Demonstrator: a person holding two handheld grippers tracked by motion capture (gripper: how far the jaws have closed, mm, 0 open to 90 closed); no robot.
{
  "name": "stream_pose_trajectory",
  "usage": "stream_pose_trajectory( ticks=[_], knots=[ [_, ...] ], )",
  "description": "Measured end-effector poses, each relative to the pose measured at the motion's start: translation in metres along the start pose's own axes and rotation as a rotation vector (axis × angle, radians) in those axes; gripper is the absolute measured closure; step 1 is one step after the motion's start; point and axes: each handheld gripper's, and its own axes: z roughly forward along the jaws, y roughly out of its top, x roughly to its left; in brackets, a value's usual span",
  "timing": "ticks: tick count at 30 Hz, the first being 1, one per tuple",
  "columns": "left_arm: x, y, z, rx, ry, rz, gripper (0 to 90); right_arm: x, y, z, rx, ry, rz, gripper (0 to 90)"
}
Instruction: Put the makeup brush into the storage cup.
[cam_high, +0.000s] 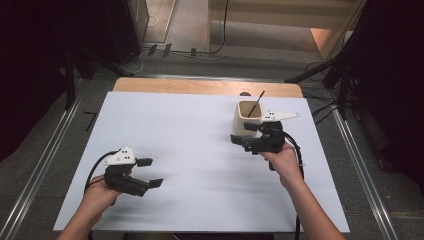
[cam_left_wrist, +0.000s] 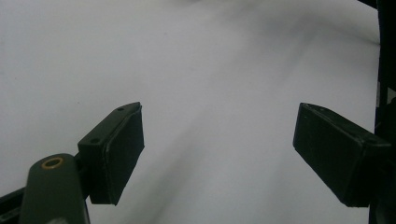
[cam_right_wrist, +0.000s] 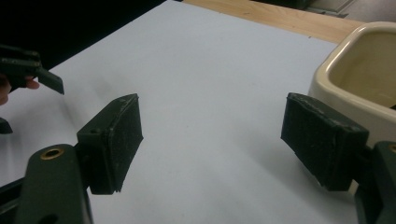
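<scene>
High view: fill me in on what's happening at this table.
A person works at a white table with a gripper in each hand. The right gripper sits beside a cream square cup that has a thin dark stick standing in it; its jaws are open, holding nothing. The left gripper is near the front left, jaws open, well apart from the cup.

White-topped rectangular bench (cam_high: 190, 150) w/ a light wooden strip (cam_high: 207, 86) along its far edge. Grey carpeted floor (cam_high: 45, 150) around it, w/ shiny metal rails (cam_high: 42, 162) running left & right. Black tripod legs (cam_high: 320, 72) at far right, black cables (cam_high: 220, 47) on floor beyond. Dark sides; warm light on pale floor (cam_high: 280, 30) at the back.
</scene>
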Motion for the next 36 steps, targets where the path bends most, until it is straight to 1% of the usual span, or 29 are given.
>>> stream_pose_trajectory(
  ticks=[6,8,10,15,24,29,32,35,36],
  knots=[
    [0.0,0.0,0.0,-0.001,-0.001,-0.001,16.7,0.006,-0.008,0.003,0.027,0.007,-0.026,21.1],
    [0.0,0.0,0.001,-0.001,-0.001,-0.001,16.7,0.008,-0.009,0.003,0.039,0.014,-0.024,21.1],
    [0.0,0.0,0.001,0.0,-0.001,0.0,16.7,0.01,-0.012,0.004,0.048,0.027,-0.031,21.1],
    [0.0,0.0,0.0,0.003,0.0,-0.001,16.7,0.016,-0.017,0.004,0.07,0.036,-0.05,21.1],
    [-0.001,0.0,0.001,0.005,-0.004,0.007,16.6,0.019,-0.028,-0.002,0.086,0.028,-0.066,21.1],
    [0.0,0.0,0.001,0.006,-0.003,0.007,16.7,0.019,-0.034,-0.006,0.103,0.024,-0.074,21.1],
    [0.0,0.0,0.002,0.004,-0.004,0.007,16.7,0.02,-0.037,-0.009,0.115,0.019,-0.089,21.2],
    [-0.001,0.0,0.001,0.005,-0.002,0.003,16.6,0.021,-0.041,-0.012,0.127,0.025,-0.096,21.2],
    [-0.001,0.0,0.001,0.008,-0.001,0.004,16.7,0.022,-0.042,-0.013,0.131,0.024,-0.091,21.2]
  ],
)
